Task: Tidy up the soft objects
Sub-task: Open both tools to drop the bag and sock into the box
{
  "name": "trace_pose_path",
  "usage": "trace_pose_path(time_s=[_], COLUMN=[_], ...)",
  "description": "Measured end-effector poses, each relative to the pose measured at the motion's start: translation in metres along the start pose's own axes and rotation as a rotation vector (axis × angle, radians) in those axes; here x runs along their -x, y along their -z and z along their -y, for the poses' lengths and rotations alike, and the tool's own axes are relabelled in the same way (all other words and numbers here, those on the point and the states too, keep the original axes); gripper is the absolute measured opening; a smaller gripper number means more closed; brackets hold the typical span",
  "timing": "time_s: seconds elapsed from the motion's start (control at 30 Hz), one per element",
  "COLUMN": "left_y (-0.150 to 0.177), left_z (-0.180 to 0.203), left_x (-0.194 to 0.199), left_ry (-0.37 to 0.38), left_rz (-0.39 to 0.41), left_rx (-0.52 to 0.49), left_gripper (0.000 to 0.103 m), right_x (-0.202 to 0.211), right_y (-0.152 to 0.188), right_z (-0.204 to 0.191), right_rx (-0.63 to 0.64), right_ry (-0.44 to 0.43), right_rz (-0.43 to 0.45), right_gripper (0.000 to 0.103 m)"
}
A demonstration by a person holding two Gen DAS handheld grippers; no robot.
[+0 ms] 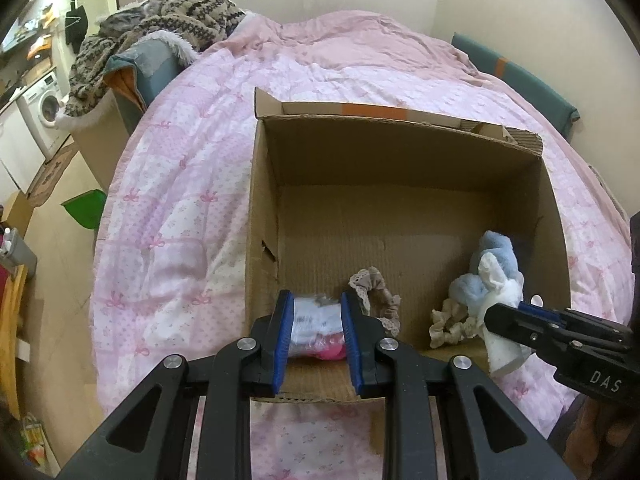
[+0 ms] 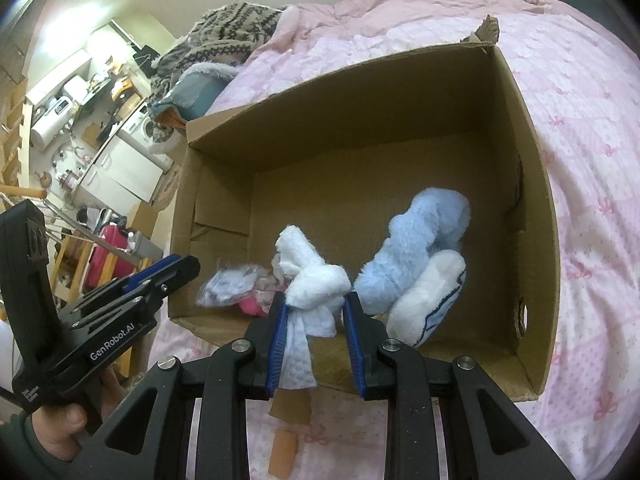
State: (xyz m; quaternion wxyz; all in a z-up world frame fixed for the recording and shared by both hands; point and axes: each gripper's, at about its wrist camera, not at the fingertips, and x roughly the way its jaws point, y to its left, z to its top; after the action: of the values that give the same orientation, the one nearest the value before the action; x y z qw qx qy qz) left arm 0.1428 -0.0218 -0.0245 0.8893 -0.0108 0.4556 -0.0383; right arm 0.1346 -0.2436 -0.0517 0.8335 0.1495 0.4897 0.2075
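An open cardboard box (image 1: 336,184) sits on the pink bed; it also shows in the right wrist view (image 2: 360,128). My left gripper (image 1: 318,302) is over the box's near edge, its jaws closed on a clear plastic packet with white and pink contents (image 1: 316,324), also seen in the right wrist view (image 2: 232,286). My right gripper (image 2: 316,300) holds a knotted white cloth (image 2: 312,280) over the box's near edge; the cloth shows in the left wrist view (image 1: 500,308). A fluffy blue toy (image 2: 416,240) and beige scrunchies (image 1: 376,292) lie inside.
A pink quilt (image 1: 192,184) covers the bed around the box. A patterned blanket pile (image 1: 160,20) lies at the far left of the bed. A green dustpan (image 1: 84,212) and a washing machine (image 1: 44,108) stand on the floor side, left.
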Motion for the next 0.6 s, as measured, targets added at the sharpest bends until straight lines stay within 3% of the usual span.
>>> trace_pose_path(time_s=[0.3,0.4,0.43,0.47,0.5,0.57,0.6], left_y=[0.002,0.004,0.004,0.004,0.003,0.003,0.002], left_z=[-0.002,-0.004,-0.005,-0.007,-0.009,-0.010,-0.011], left_x=[0.010,0.015,0.017,0.020,0.023,0.029,0.033], left_ry=[0.004,0.007,0.005,0.005,0.010,0.007,-0.004], left_rz=[0.022,0.028,0.034,0.043,0.053,0.070,0.088], left_rx=[-0.008,-0.008,-0.001,0.013,0.023,0.024,0.025], left_gripper=[0.022,0.025,0.029,0.036,0.041,0.064,0.065], right_x=[0.007,0.011,0.012,0.015,0.018,0.019,0.021], right_y=[0.001,0.002,0.002,0.002,0.003,0.002,0.003], right_z=[-0.004,-0.005,-0.005,-0.005,-0.005,-0.006,-0.006], right_rx=[0.021,0.022,0.020,0.019,0.021,0.030,0.029], right_ry=[-0.001,0.003,0.003,0.006,0.014,0.029,0.027], right_rz=[0.031,0.046,0.053,0.069,0.083,0.083,0.086], right_gripper=[0.030,0.042,0.062,0.071,0.071,0.071,0.071])
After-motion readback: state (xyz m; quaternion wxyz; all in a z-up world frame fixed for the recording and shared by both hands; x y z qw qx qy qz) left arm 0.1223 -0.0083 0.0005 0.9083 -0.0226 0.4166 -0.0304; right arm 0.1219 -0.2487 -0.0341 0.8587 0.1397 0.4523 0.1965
